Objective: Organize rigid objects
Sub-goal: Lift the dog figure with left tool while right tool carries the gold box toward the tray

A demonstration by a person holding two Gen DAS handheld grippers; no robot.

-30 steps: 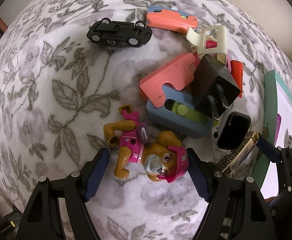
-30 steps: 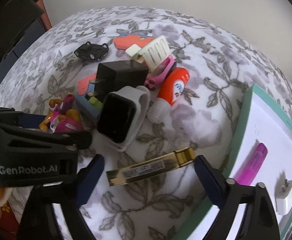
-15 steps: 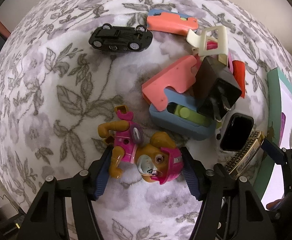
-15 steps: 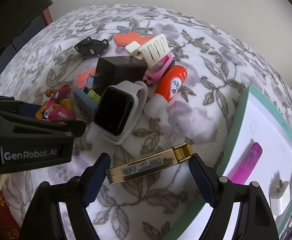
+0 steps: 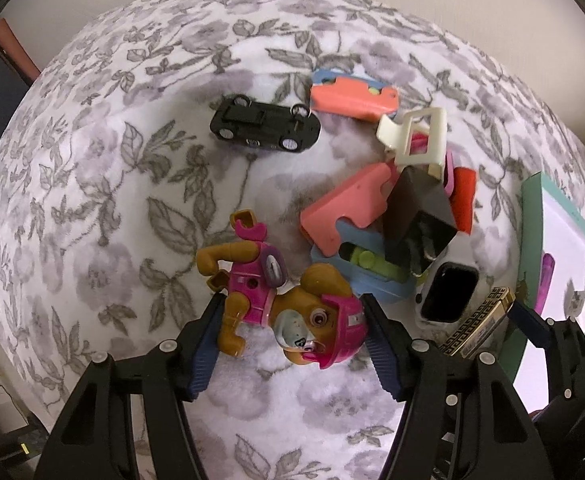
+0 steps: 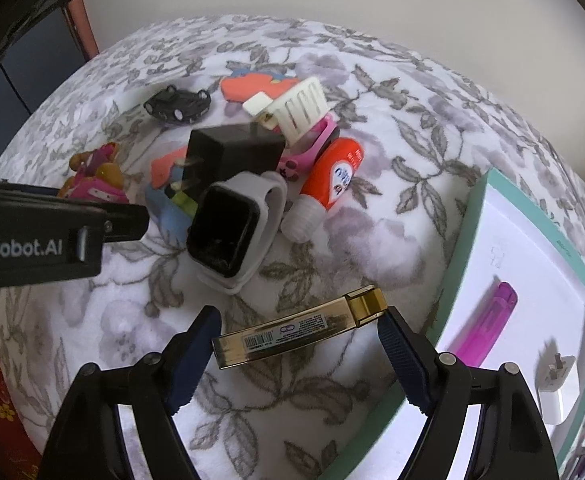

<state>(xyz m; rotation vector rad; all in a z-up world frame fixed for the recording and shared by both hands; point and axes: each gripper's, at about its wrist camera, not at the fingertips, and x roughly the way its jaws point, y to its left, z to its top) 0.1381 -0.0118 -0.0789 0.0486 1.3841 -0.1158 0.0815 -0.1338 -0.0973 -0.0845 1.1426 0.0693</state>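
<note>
Two tools were over the floral blanket (image 5: 92, 200); which one had just changed? asked the first speaker.

The left tool (image 5: 290, 314), said the second. Its jaws had just been closing, and they ended clenched on the toy dog (image 5: 288, 300), one pad on a leg and the other on the pink helmet. A second earlier the dog had lain loose between wide jaws. By this moment it seemed to be coming up off the blanket with the tool.

And what did that mean for the tidying?

I judged the pick made, with the carry to the teal-rimmed box (image 6: 472, 208) at the right edge not yet begun. A pink pen (image 6: 488, 324) and a white plug (image 6: 552, 380) already lay in it.

What about the right tool (image 6: 298, 316)?

It had barely altered. The gold bar (image 6: 300, 330) lay lengthwise between its jaws, an end close to each pad. I could not tell whether the pads pressed on it or only bracketed it.

What else was around?

A heap stood just beyond the dog: a smartwatch (image 6: 228, 232) leaning on a black charger (image 6: 236, 152), coral and blue pieces (image 5: 344, 208) under them, a cream hair claw (image 6: 296, 108) and an orange tube (image 6: 332, 176). An overturned toy car (image 5: 264, 126) lay apart.

Did anything block the way?

The right tool and its bar sat between the dog and the box, so I thought the left would likely need to pass over or wait.
</note>
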